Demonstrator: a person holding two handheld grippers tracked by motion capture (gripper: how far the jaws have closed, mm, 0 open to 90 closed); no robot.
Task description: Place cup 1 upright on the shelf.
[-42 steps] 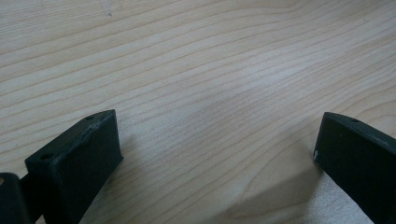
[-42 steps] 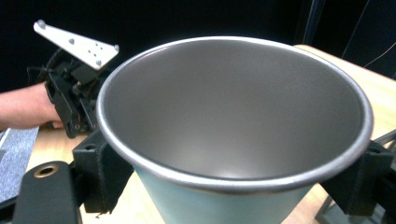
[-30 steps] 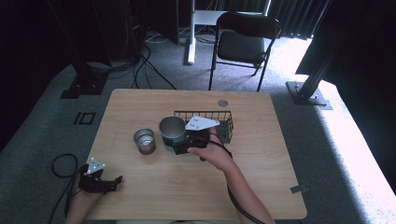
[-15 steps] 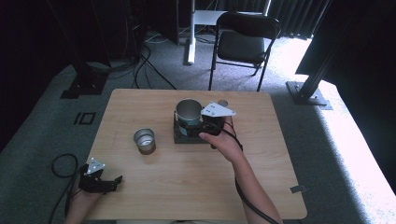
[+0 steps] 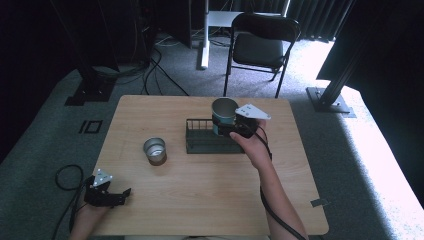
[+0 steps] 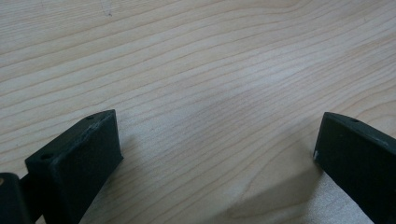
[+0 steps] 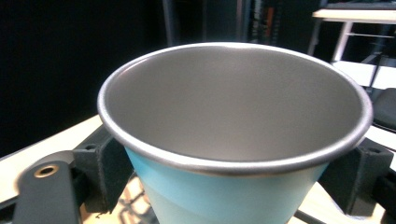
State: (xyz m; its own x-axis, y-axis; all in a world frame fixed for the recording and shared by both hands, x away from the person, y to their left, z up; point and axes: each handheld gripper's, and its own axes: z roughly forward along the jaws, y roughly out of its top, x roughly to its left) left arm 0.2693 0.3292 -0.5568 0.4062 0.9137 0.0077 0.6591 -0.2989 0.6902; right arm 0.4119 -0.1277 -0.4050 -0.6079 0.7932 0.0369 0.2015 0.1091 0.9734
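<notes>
High view: right gripper has carried the blue cup from the table's middle, where it was a second ago, toward 1 o'clock; the cup now hangs over the right end of the wire basket. Half a second ago it was over the basket's left part, so it's been tracking rightward along it. My read: transport is nearly done, and what's left is lowering and release into the basket.

Right gripper view: jaws clamped on the blue cup, one pad on each side of the wall just below the rim.

Cup orientation: upright, mouth up, long axis vertical, maybe tipped slightly toward the camera. Inside looks empty.

Left gripper parked at the table's 7 o'clock corner, same spot as before. Left gripper view has its jaws spread wide over bare table, holding nothing.

Small metal cup stands upright, just left of the basket and clear of it, untouched.
</notes>
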